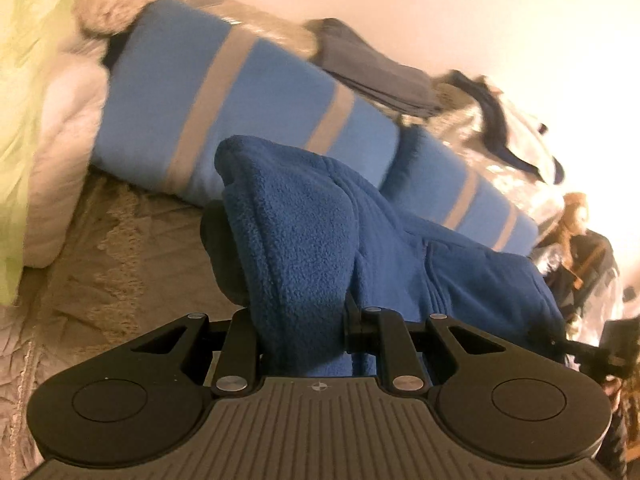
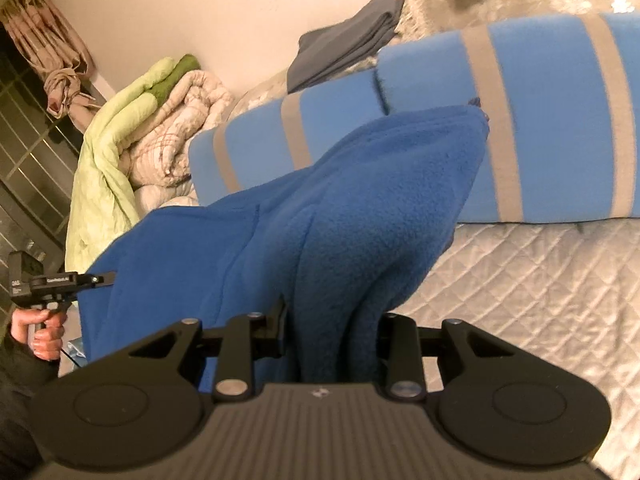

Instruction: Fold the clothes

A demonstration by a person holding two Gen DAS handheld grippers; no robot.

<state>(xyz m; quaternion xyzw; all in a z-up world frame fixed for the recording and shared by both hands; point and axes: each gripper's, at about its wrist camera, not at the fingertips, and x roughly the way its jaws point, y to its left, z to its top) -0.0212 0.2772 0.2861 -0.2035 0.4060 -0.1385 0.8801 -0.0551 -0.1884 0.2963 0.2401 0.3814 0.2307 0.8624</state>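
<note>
I'm working over a bed with a quilted cover (image 2: pixel 532 280), and across it lies a long light-blue blanket with grey stripes (image 2: pixel 540 120), rolled or folded along the far side. Beyond that sits a heap of green and cream bedding (image 2: pixel 132 140), and a grey folded garment (image 2: pixel 344 52) rests near the wall. The task's thing, a dark blue fleece garment (image 2: pixel 320 220), hangs lifted off the bed between my two tools, bunched and drooping rather than flat. My left gripper (image 1: pixel 304 320) has its jaws clenched on a thick fold of the fleece, and my right gripper (image 2: pixel 332 332) is likewise clamped on a gathered edge of it. As for progress, I judge this piece is mid-handling: it is neither spread out nor lying in a neat fold, so squaring and laying it down is what is left, while the grey garment already lies folded. The right view shows me what the left does not: the person's hand (image 2: pixel 44 328) on the other tool's handle, and a barred window with a tied curtain. The left view alone shows dark clothes (image 1: pixel 496 120) piled further along the bed.
</note>
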